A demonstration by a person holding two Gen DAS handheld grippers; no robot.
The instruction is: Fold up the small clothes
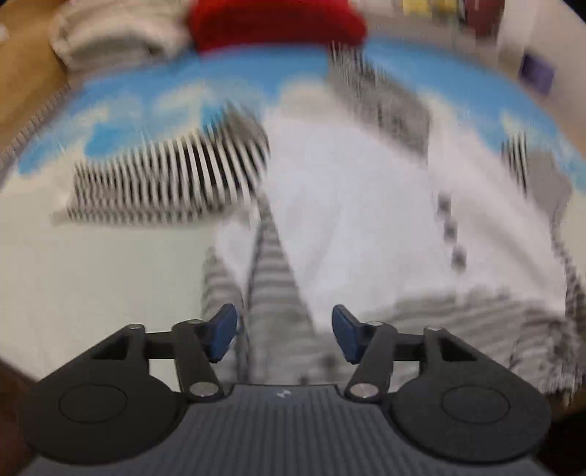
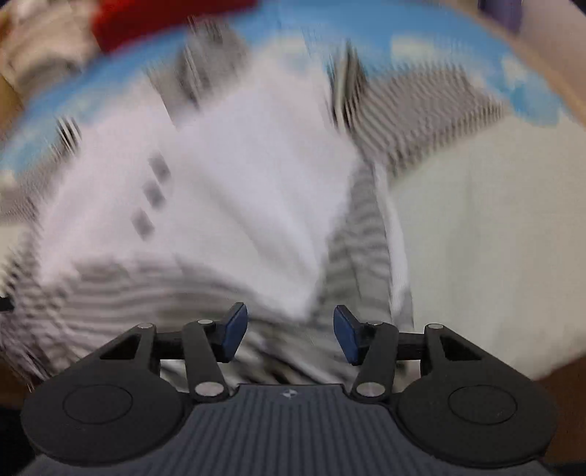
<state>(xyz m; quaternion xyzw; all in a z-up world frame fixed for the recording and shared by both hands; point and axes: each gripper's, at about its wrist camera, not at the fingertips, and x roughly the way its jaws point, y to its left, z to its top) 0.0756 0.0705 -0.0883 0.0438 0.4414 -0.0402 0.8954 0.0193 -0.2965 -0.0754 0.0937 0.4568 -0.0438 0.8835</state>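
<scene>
A blue-and-white cloth (image 1: 154,95) covers the desk, on it lies the white garment with black-striped sleeves (image 1: 351,205), spread flat just ahead of both grippers, a red item (image 1: 274,22) sits beyond, and the left gripper (image 1: 284,337) and right gripper (image 2: 289,335) hold their blue fingers spread, pinching nothing.

Each hand-held tool looks the same: the left gripper (image 1: 285,331) and the right gripper (image 2: 290,332) both carry two black fingers (image 1: 194,351) tipped with dark blue pads (image 1: 223,335). Behind the fingers, black link bars hinge on round silver pins (image 2: 370,389) and run back to two broad black discs, each marked with a faint circle. Between the discs lies a grey ribbed body with a small pale emblem (image 2: 289,393) just behind the fingers.
</scene>
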